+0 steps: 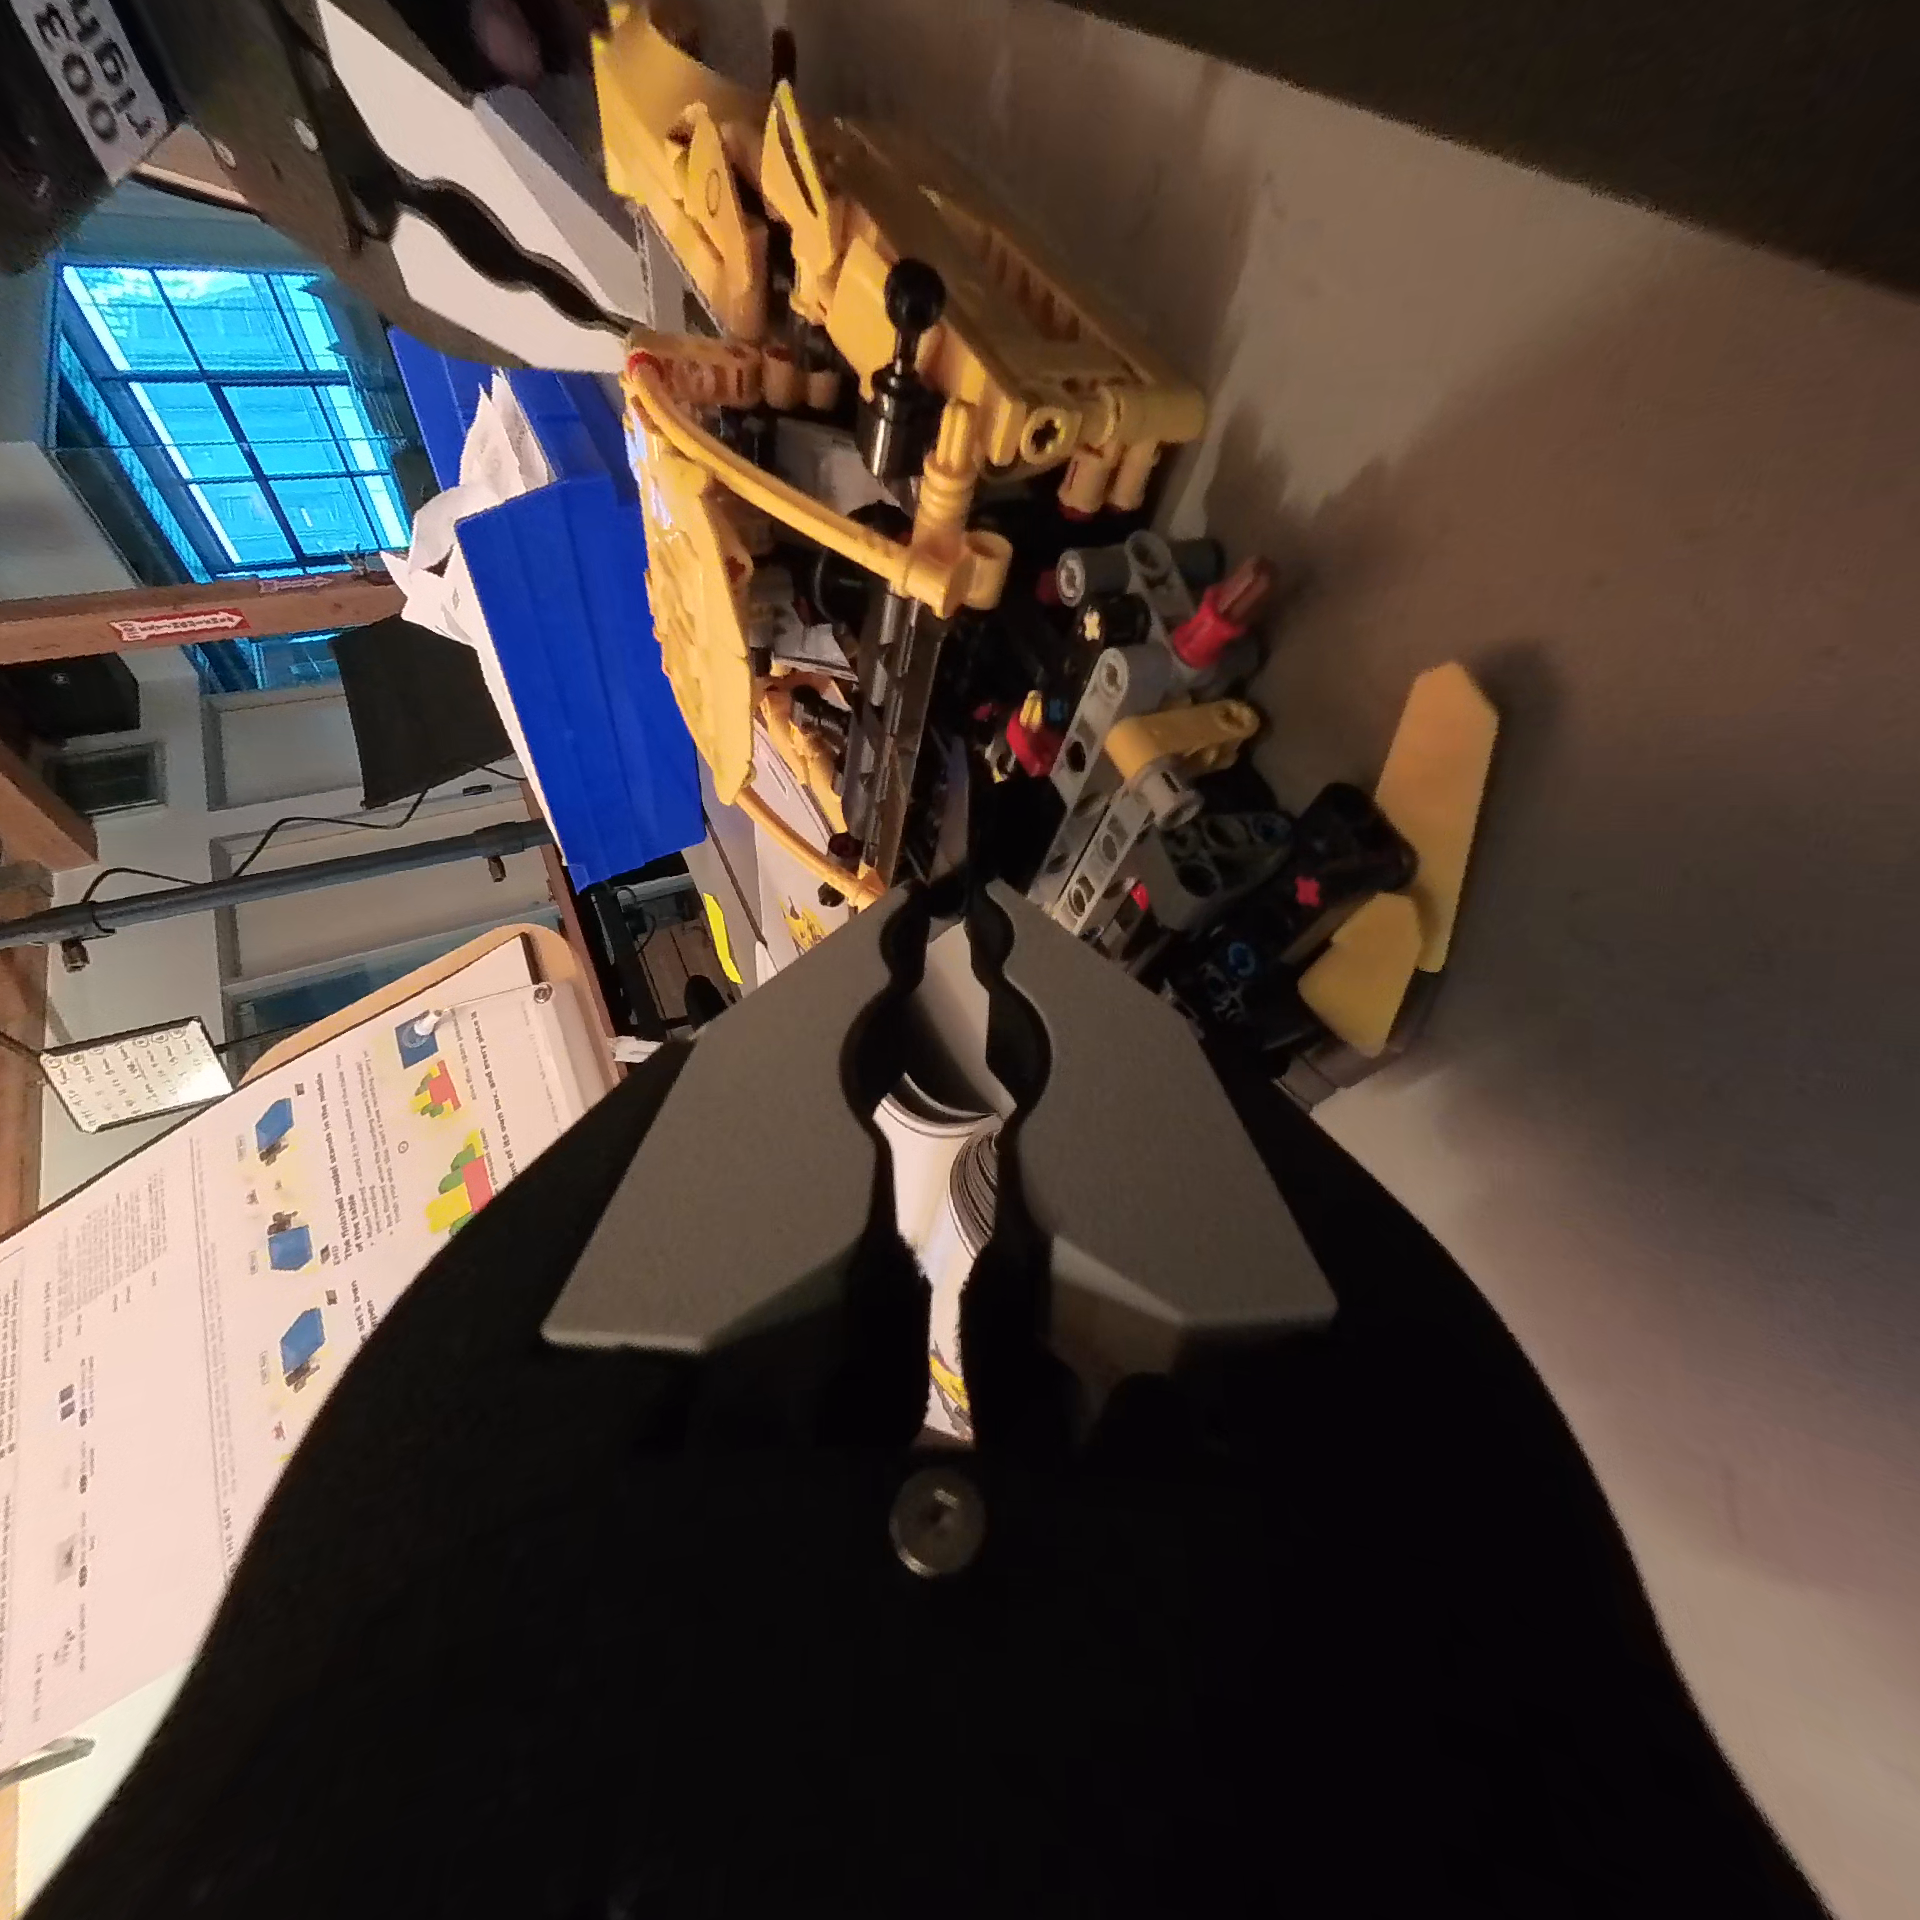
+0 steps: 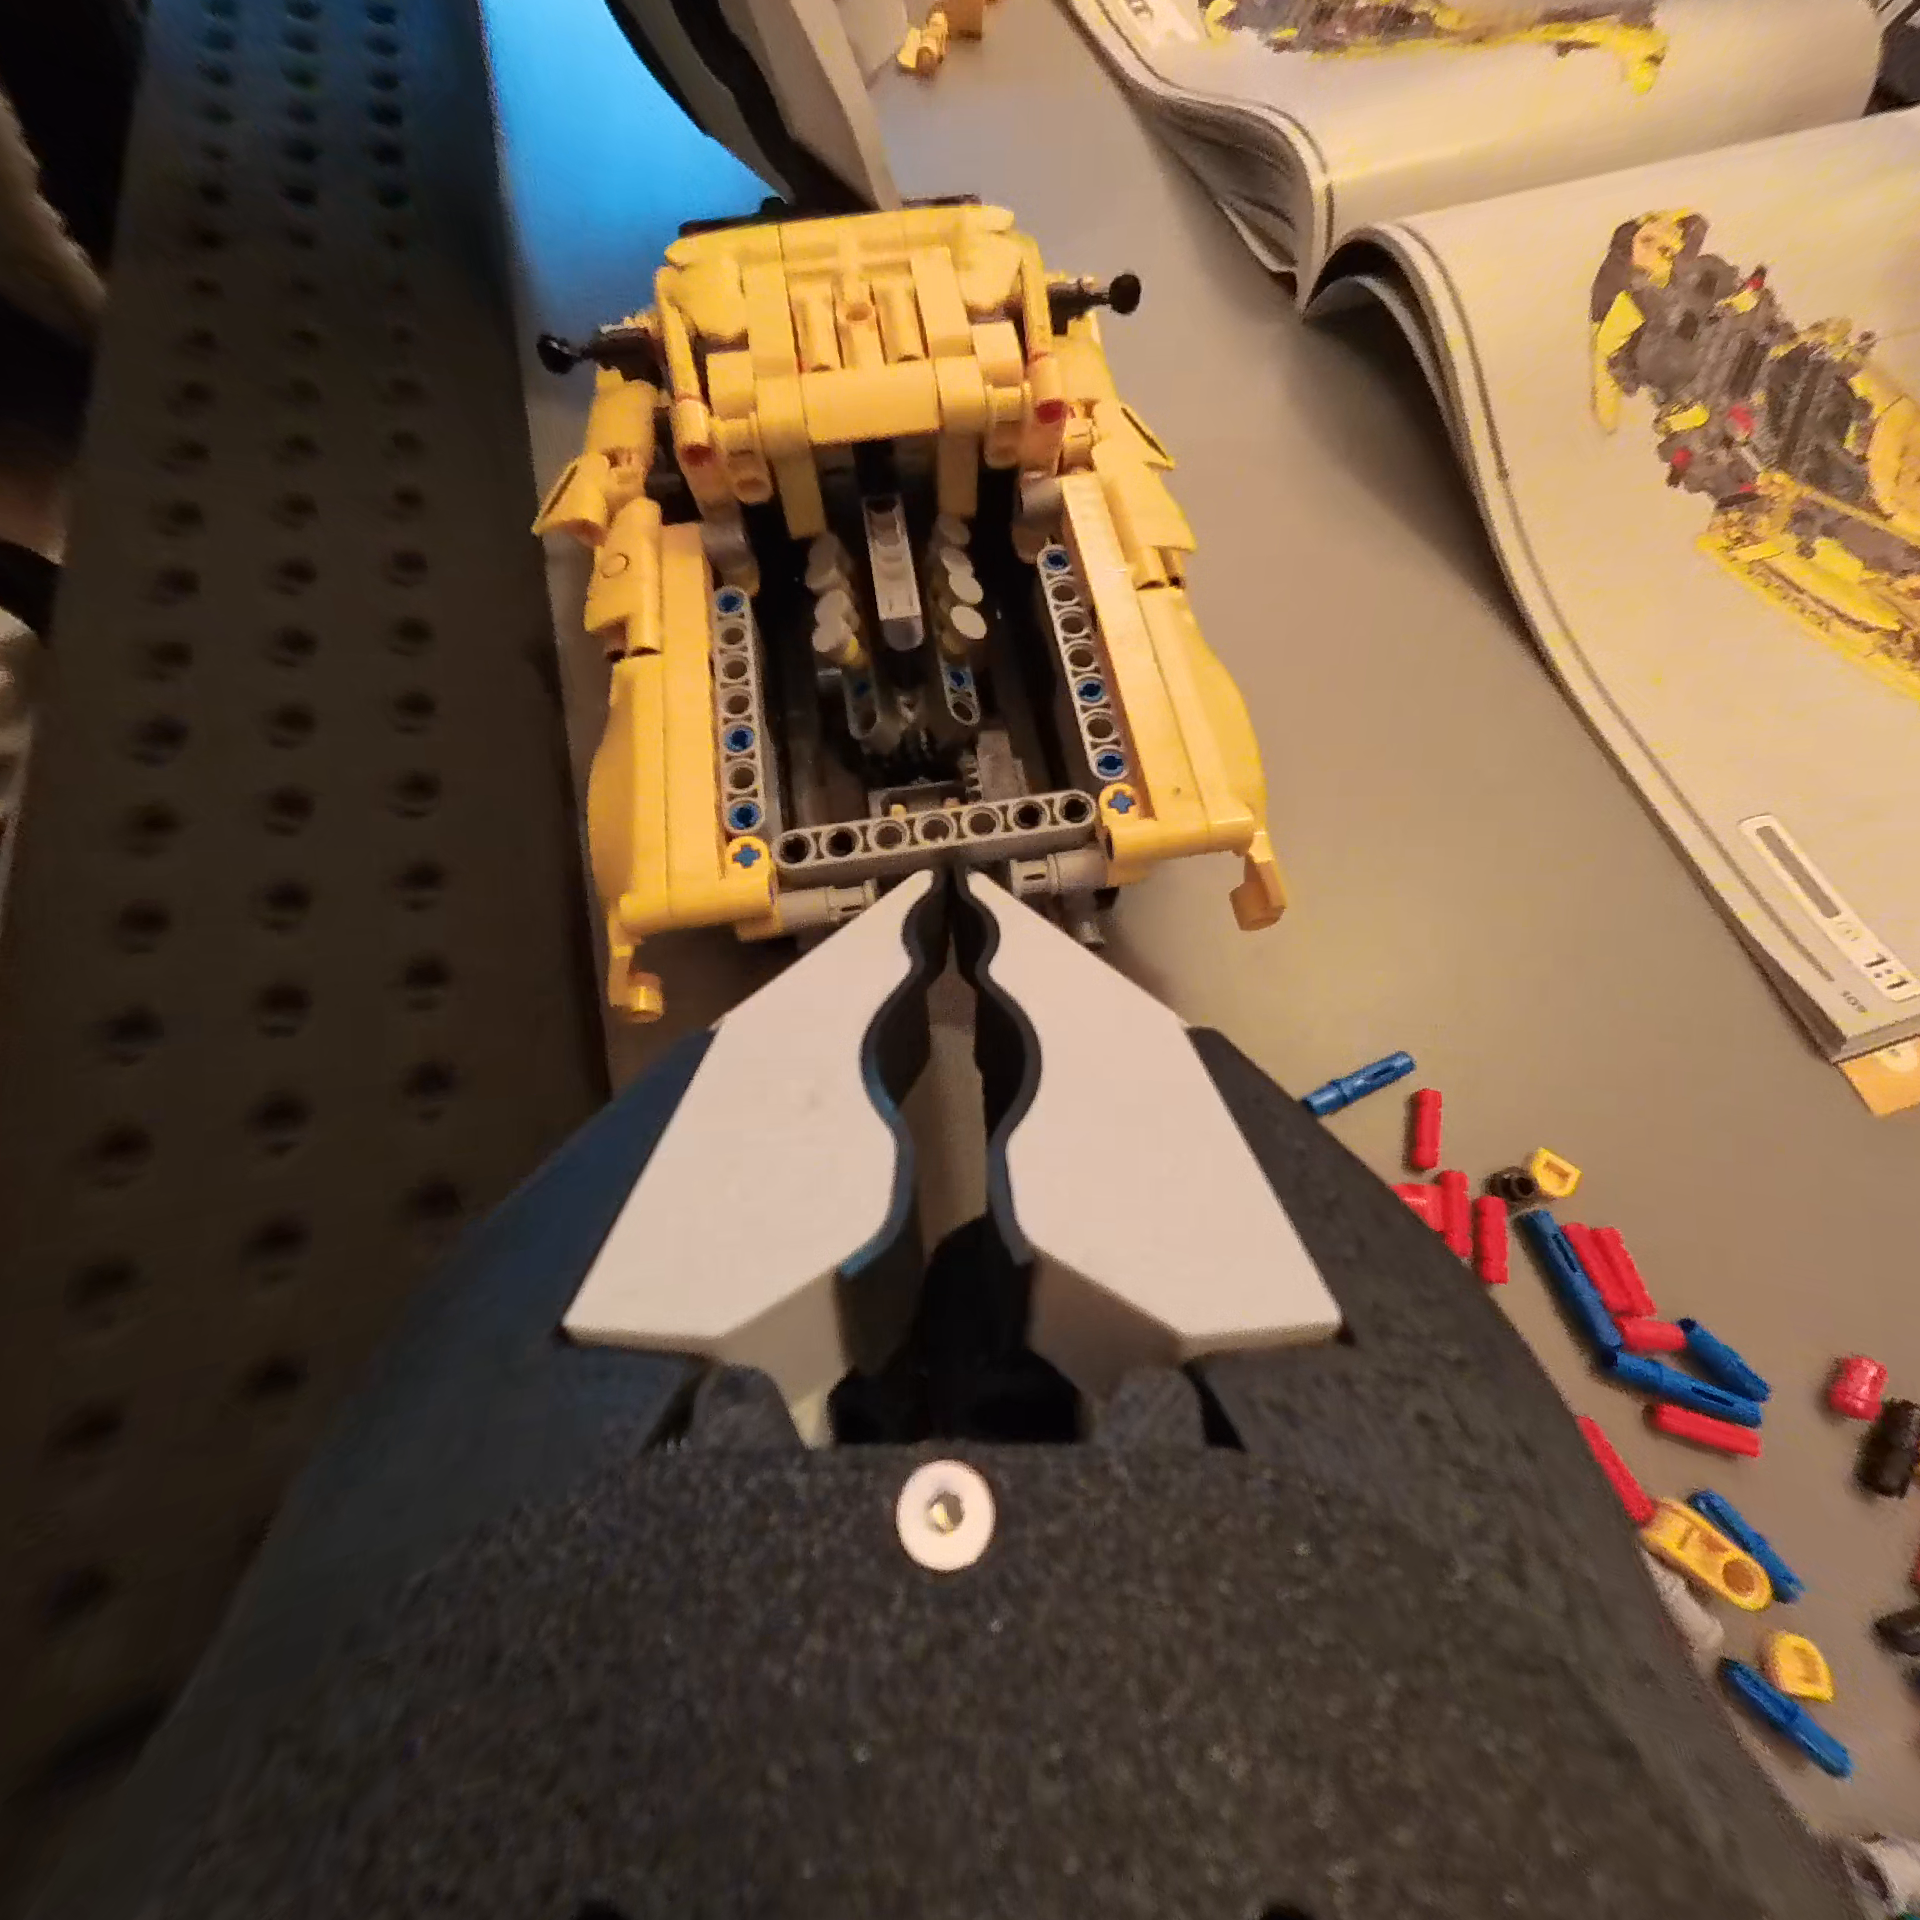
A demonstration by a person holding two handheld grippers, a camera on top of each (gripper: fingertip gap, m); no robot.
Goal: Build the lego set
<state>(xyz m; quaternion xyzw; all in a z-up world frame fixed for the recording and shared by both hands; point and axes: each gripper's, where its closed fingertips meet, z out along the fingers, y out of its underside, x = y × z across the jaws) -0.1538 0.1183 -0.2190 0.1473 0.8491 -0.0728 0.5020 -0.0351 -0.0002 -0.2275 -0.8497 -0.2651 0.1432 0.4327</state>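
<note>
Both my claws are pinched nearly closed, holding nothing: right claw [image 2: 948,883] noses the yellow car's [image 2: 894,582] grey beam [image 2: 935,834] at 12 o'clock; left claw [image 1: 940,902] steadies nearby. I should press squarely.

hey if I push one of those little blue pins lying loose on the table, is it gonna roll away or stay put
A blue pin looks round and slim, so pushed sideways it would probably roll; pushed endwise it likely slides. It seems light, so a small nudge may scatter it. Those in the red and blue pile touch each other and should roll less.
</note>
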